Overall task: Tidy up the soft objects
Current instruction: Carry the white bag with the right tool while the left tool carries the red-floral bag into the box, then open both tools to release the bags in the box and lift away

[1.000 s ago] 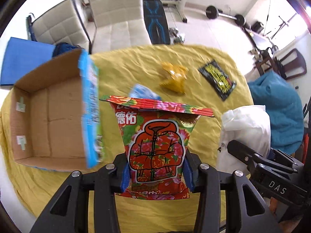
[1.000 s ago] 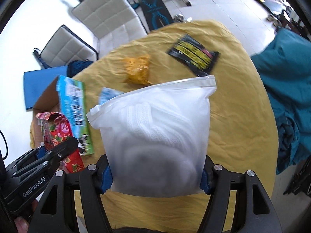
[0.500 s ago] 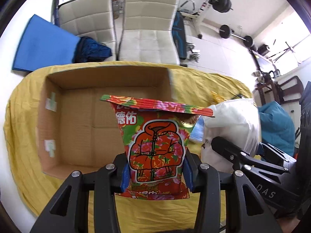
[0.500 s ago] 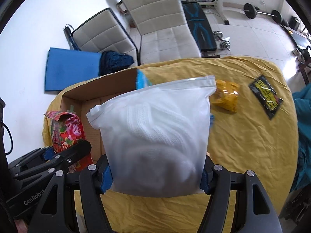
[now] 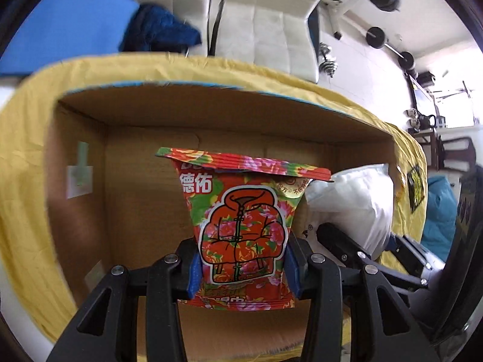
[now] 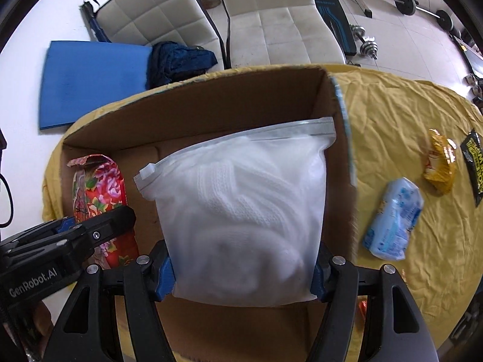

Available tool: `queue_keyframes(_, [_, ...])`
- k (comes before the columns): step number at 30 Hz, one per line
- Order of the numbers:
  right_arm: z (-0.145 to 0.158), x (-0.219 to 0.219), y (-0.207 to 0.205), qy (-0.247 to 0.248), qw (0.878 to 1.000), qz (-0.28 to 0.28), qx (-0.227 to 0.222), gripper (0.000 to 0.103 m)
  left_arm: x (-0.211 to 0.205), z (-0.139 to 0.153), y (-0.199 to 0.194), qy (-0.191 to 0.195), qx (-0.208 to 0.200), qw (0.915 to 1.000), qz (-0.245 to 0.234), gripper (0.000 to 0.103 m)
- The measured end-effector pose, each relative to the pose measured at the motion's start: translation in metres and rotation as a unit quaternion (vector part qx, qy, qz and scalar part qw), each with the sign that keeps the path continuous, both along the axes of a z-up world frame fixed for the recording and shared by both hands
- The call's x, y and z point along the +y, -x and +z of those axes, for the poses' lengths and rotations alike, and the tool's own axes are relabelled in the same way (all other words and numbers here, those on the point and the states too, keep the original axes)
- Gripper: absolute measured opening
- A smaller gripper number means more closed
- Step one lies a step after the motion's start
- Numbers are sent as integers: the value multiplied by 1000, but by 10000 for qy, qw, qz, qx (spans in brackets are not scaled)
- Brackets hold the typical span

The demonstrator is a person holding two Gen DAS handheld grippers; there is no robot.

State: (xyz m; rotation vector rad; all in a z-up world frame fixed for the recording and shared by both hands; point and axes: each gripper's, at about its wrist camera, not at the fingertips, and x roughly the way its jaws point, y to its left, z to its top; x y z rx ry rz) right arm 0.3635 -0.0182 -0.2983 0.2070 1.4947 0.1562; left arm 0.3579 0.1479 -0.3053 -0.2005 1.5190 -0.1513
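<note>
My left gripper (image 5: pixel 241 268) is shut on a red floral packet (image 5: pixel 241 226) and holds it over the open cardboard box (image 5: pixel 145 199). My right gripper (image 6: pixel 243 274) is shut on a white zip bag of knitwear (image 6: pixel 244 220) and holds it over the same box (image 6: pixel 211 111), to the right of the packet (image 6: pixel 99 190). The white bag also shows in the left wrist view (image 5: pixel 356 208). The left gripper shows in the right wrist view (image 6: pixel 90 232). A pale blue soft pack (image 6: pixel 392 220) lies on the yellow cloth right of the box.
A yellow snack bag (image 6: pixel 440 163) and a black packet (image 6: pixel 474 163) lie further right on the yellow-covered table (image 6: pixel 407 114). Two white chairs (image 6: pixel 271 21), a blue mat (image 6: pixel 90 81) and dumbbells stand beyond the table.
Both grippers have swung left from the table's middle to over the box and come lower toward its inside, each still holding its item.
</note>
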Motion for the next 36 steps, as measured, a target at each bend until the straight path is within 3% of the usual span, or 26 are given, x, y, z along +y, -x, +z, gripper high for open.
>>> queue_keyframes(6, [-33,14,-20,403,9992,-2,-16,71,16,-51,-36,438,593,9972,109,41])
queue_keyframes(10, [-46,23,-25,177,9997,57,165,71,13,-76,-47,645,851,9943,52,41])
queue_keyframes(16, [-65,28,-31,232,9996,15,147,72,12,-98,-52,743,1062,9916,-8,41])
queue_keyframes(20, [-76,27,-34,92,9998,-45,178,75,9,-101,-56,641,1073,9921,-102,41])
queue_keyframes(26, [-80,27,-41,-7,9997,22,227,80,5,-96,-59,575,1151,9917,-62,51])
queue_keyframes(33, [-63,44,-42,194,9995,139,222,82,7,-81,-55,485,1201,9915,104,64])
queue_keyframes(36, [-51,55,-31,317,9990,252,200,89,15,-70,-53,303,1048,9940,50,71])
